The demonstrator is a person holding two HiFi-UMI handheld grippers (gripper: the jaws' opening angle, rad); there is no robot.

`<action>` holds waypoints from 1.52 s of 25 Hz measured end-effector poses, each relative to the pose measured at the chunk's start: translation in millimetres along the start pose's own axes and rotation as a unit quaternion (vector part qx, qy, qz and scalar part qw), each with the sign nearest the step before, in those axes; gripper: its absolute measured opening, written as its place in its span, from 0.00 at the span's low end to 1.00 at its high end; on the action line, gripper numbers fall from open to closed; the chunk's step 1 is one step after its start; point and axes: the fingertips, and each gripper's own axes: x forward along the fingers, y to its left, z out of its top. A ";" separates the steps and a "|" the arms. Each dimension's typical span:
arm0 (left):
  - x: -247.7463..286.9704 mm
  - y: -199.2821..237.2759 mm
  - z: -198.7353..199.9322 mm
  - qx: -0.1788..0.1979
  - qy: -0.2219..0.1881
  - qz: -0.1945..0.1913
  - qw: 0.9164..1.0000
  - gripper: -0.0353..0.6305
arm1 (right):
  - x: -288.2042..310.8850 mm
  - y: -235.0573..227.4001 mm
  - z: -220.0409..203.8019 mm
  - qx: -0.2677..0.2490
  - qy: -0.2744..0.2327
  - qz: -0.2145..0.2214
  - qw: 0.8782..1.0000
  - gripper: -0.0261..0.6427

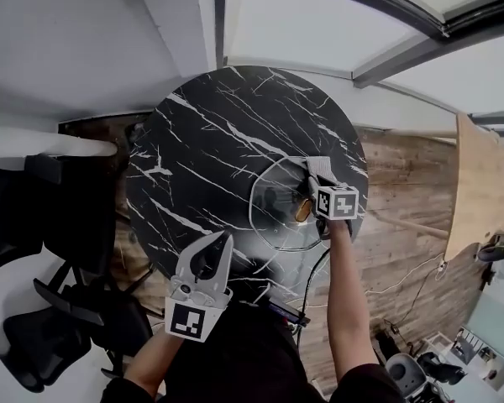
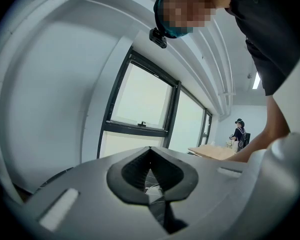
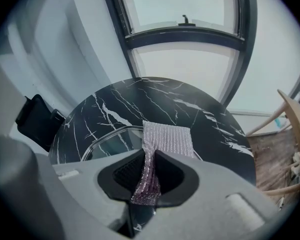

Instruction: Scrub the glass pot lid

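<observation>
The glass pot lid (image 1: 265, 225) lies flat on the right half of a round black marble table (image 1: 218, 133), its brown knob (image 1: 302, 211) just beside my right gripper. My right gripper (image 1: 317, 183) is over the lid's far right edge, shut on a silver mesh scrub cloth (image 1: 321, 168). In the right gripper view the cloth (image 3: 167, 139) runs out from between the jaws (image 3: 149, 159) and lies across the lid's rim (image 3: 107, 139). My left gripper (image 1: 221, 238) hovers at the table's near edge, left of the lid, shut and empty. Its own view (image 2: 150, 151) points up at the windows.
Black office chairs (image 1: 34, 225) stand left of the table, and one shows in the right gripper view (image 3: 37, 116). A light wooden table (image 1: 479, 191) is at the right over wood flooring. A wooden chair frame (image 3: 290, 134) sits right of the table. A distant person (image 2: 238, 134) stands by the far wall.
</observation>
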 end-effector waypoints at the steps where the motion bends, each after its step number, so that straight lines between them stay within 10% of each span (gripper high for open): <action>1: -1.3 1.3 -1.5 -0.002 0.003 0.001 1.000 0.06 | 1.4 2.8 2.1 -0.005 0.003 0.002 1.000 0.14; 26: -39.0 27.1 -3.6 0.001 -0.007 0.044 0.999 0.06 | 20.8 87.2 -0.6 -0.214 0.069 0.065 0.972 0.14; 32: -48.5 26.4 -5.7 -0.001 -0.006 0.048 0.999 0.06 | 21.4 111.1 -13.3 -0.315 0.098 0.094 0.939 0.14; 38: -60.4 28.2 -9.7 0.001 0.000 0.055 0.998 0.06 | 20.9 133.3 -31.2 -0.456 0.117 0.106 0.876 0.14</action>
